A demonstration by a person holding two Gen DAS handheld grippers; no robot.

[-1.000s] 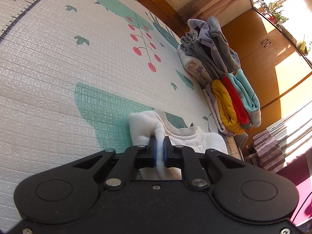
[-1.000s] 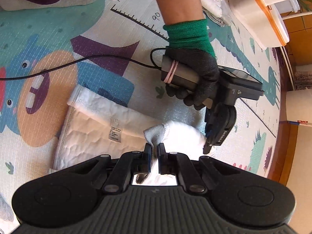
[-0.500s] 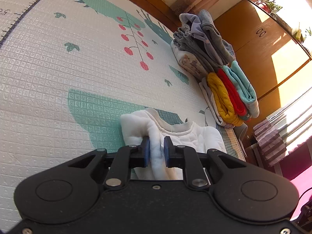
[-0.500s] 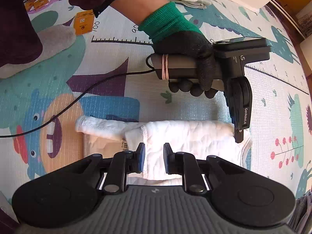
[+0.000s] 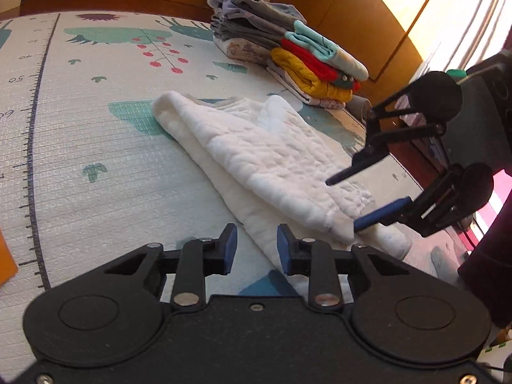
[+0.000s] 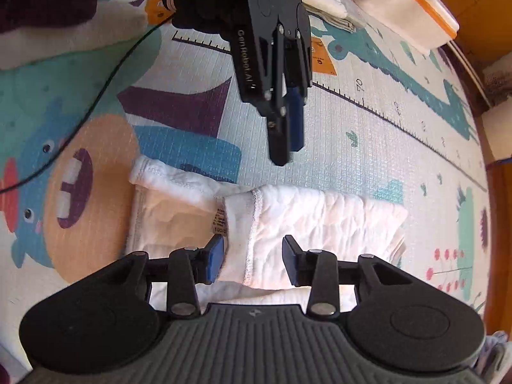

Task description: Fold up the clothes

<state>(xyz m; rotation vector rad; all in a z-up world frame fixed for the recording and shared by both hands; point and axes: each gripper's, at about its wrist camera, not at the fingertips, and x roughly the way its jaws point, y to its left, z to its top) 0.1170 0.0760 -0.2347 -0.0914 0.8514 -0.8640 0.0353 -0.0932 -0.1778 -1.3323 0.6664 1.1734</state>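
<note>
A white quilted garment (image 5: 256, 156) lies folded lengthwise on the play mat (image 5: 96, 147). My left gripper (image 5: 257, 249) is open and lifted just off its near edge, holding nothing. In the left wrist view my right gripper (image 5: 347, 201) hovers open over the garment's right end. In the right wrist view the same garment (image 6: 307, 220) lies flat, its label showing beside the hem. My right gripper (image 6: 252, 260) stands open above it. The left gripper (image 6: 286, 134) hangs over the mat beyond the garment.
A stack of folded clothes (image 5: 288, 51) in grey, teal, red and yellow sits at the mat's far edge by wooden cabinets (image 5: 352, 16). A black cable (image 6: 86, 105) crosses the mat. White and orange containers (image 6: 412, 3) and orange cards (image 6: 323, 60) lie farther off.
Both grippers went from shut on the white garment to open. They let the cloth go and lifted away, and the garment now lies folded flat on the mat.
</note>
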